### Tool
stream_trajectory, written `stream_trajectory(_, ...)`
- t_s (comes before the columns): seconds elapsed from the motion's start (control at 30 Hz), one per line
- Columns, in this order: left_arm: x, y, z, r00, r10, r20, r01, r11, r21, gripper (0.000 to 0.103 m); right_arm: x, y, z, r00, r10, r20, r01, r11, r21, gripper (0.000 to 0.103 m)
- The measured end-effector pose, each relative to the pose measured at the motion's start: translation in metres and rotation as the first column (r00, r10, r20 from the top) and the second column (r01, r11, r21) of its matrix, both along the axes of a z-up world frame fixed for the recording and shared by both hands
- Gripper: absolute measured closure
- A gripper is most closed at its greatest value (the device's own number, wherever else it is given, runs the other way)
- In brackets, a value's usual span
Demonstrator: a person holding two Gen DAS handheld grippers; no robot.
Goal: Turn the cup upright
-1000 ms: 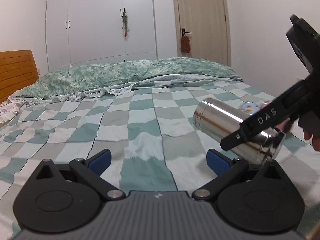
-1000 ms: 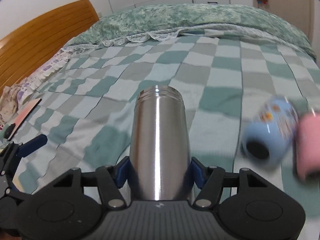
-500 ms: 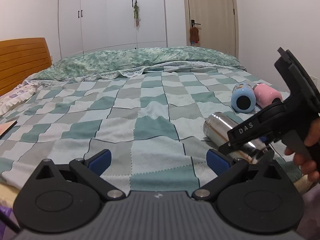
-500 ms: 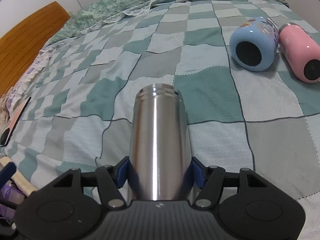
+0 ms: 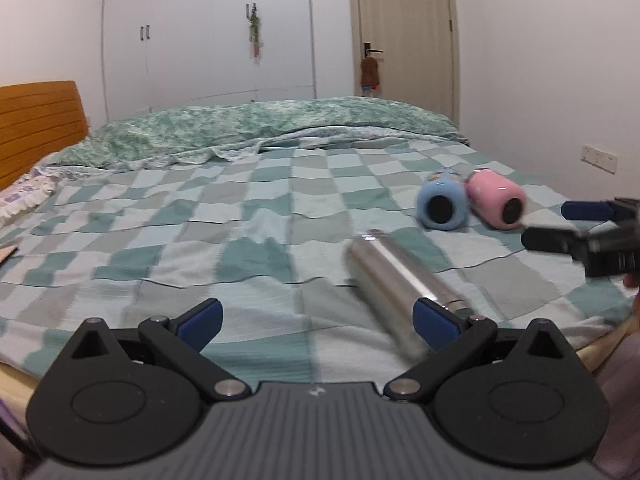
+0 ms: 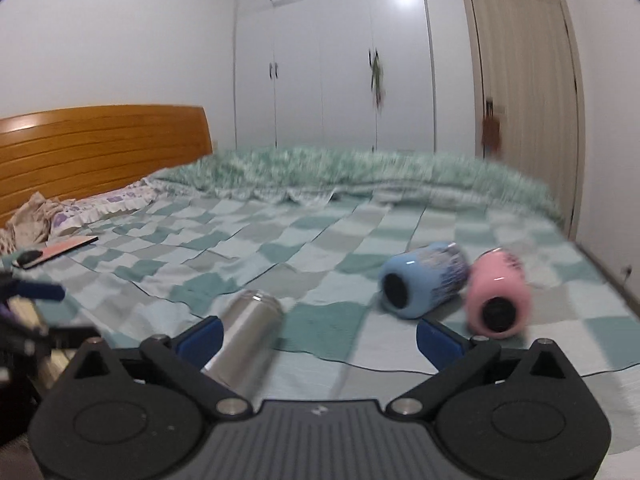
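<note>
A steel cup (image 5: 394,280) lies on its side on the checked bedspread (image 5: 240,248), near the front edge. In the right wrist view the steel cup (image 6: 244,336) lies by the left finger, outside any grip. A blue cup (image 5: 441,205) and a pink cup (image 5: 496,200) lie on their sides further right; they also show in the right wrist view as blue cup (image 6: 424,284) and pink cup (image 6: 498,294). My left gripper (image 5: 316,316) is open and empty. My right gripper (image 6: 318,332) is open and empty; it shows at the right edge of the left wrist view (image 5: 588,232).
A wooden headboard (image 6: 100,148) stands at the left. A folded green quilt (image 5: 260,128) lies across the far side of the bed. A phone and a flat card (image 6: 56,250) lie at the left of the bedspread. Wardrobe and door stand behind.
My right gripper has opened and let go of the steel cup, which now lies on the bedspread. The right gripper has pulled back and swung to the right.
</note>
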State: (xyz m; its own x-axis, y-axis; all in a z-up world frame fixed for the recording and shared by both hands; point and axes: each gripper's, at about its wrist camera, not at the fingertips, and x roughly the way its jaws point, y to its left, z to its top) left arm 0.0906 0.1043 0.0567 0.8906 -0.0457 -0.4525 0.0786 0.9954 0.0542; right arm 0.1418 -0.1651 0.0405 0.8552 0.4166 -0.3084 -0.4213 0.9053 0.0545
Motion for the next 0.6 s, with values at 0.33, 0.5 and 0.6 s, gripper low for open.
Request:
stream_trajectory(0.33, 0.027, -0.077, -0.006, 0.998, -0.021, -0.060, 0.021, 1.000, 0.004, 0.000, -0.016, -0.036, -0.031, 0.988, 0.084, 0.127, -0.075, 0.995, -0.069, 0.000)
stream_trajectory(0.5, 0.060, -0.092, -0.001, 0.992, 0.014, -0.123, -0.008, 0.999, 0.045, 0.000, 0.000, -0.042, -0.034, 0.987, 0.109, 0.119, -0.101, 0.992, -0.072, 0.000)
stream_trajectory(0.6, 0.081, -0.094, 0.002, 0.987, 0.028, -0.159, -0.020, 0.999, 0.049, 0.000, 0.014, -0.044, -0.032, 0.985, 0.120, 0.121, -0.110, 0.991, -0.081, 0.000)
